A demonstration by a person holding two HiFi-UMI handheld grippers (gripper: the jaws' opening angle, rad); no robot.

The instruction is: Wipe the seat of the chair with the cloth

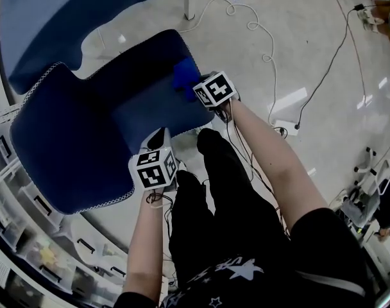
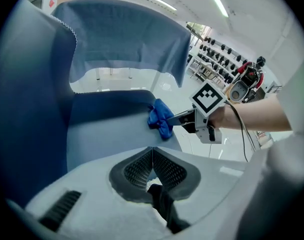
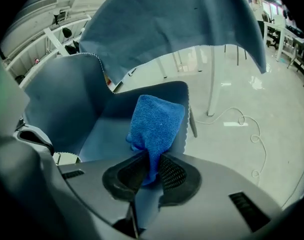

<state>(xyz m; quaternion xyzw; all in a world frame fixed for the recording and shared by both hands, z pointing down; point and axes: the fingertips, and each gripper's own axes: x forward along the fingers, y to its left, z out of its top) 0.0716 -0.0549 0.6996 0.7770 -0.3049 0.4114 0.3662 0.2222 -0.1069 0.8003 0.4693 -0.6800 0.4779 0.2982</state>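
Observation:
A blue chair stands in front of me, its seat [image 1: 140, 111] flat and its backrest [image 1: 60, 146] to the left. In the head view a bright blue cloth [image 1: 184, 74] lies bunched on the seat's far right corner, and my right gripper [image 1: 195, 86] is shut on it. The right gripper view shows the cloth [image 3: 156, 124] pinched between that gripper's pads [image 3: 151, 161], spreading over the seat [image 3: 109, 121]. My left gripper [image 1: 159, 136] hovers over the seat's near edge. Its jaws [image 2: 152, 151] are shut with nothing in them, and it looks across the seat [image 2: 107, 129] at the cloth [image 2: 160, 117].
A blue draped fabric [image 1: 67, 11] hangs over a table behind the chair, with a white leg [image 1: 188, 5]. A white cable [image 1: 259, 31] and a black cable [image 1: 330, 63] trail over the glossy floor. White racks [image 1: 28, 236] line the lower left. My dark-trousered legs [image 1: 227, 197] stand below.

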